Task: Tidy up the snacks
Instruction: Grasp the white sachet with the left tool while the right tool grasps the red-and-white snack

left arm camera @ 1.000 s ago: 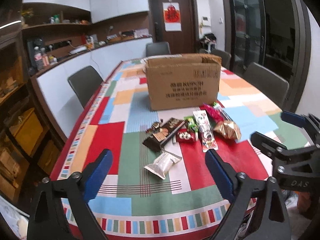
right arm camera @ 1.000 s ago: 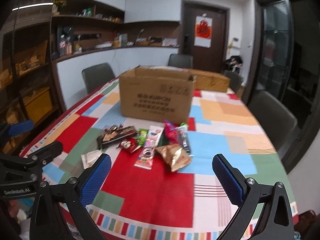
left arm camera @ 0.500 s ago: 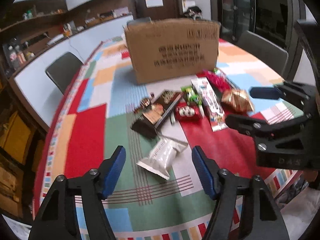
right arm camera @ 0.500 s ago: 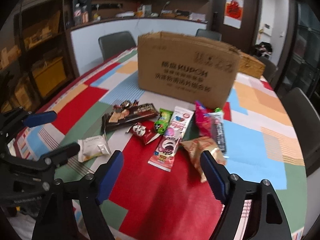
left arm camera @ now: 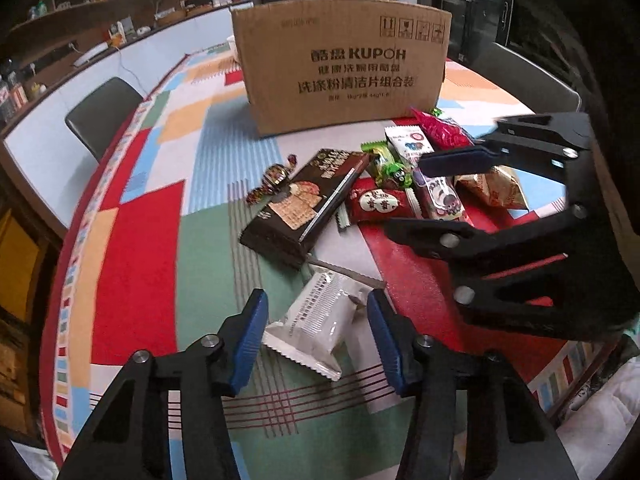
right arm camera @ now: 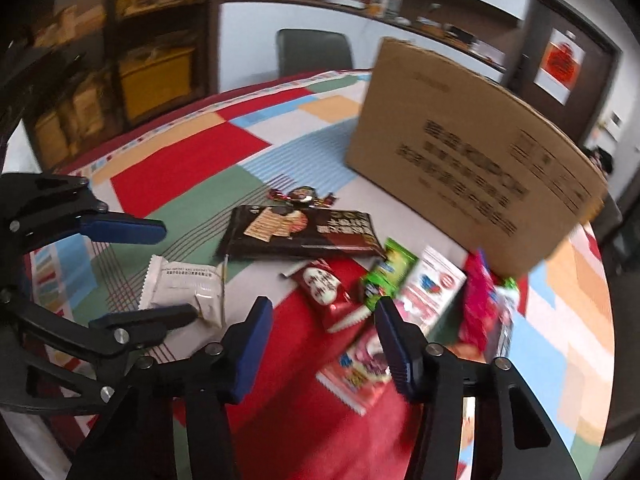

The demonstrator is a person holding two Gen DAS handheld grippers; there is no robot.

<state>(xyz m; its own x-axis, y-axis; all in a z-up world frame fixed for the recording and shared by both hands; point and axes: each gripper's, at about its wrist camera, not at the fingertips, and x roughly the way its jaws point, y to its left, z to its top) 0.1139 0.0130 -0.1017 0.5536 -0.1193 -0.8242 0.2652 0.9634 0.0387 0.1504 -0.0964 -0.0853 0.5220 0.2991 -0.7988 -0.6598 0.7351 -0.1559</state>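
White foil snack packet (left arm camera: pixel 320 320), one, flat on the patchwork tablecloth (left arm camera: pixel 132 240), lies between the spread blue pads of the left gripper (left arm camera: pixel 318 332), apart from both. Advice: lower until the pads straddle its middle, then close gently so the foil does not crumple. Right gripper (right arm camera: pixel 324 334), likewise wide and empty, hovers over the red packet (right arm camera: pixel 324 286). Count: one cardboard box (left arm camera: pixel 344 64); one dark biscuit box (left arm camera: pixel 308 200); about nine loose snacks.
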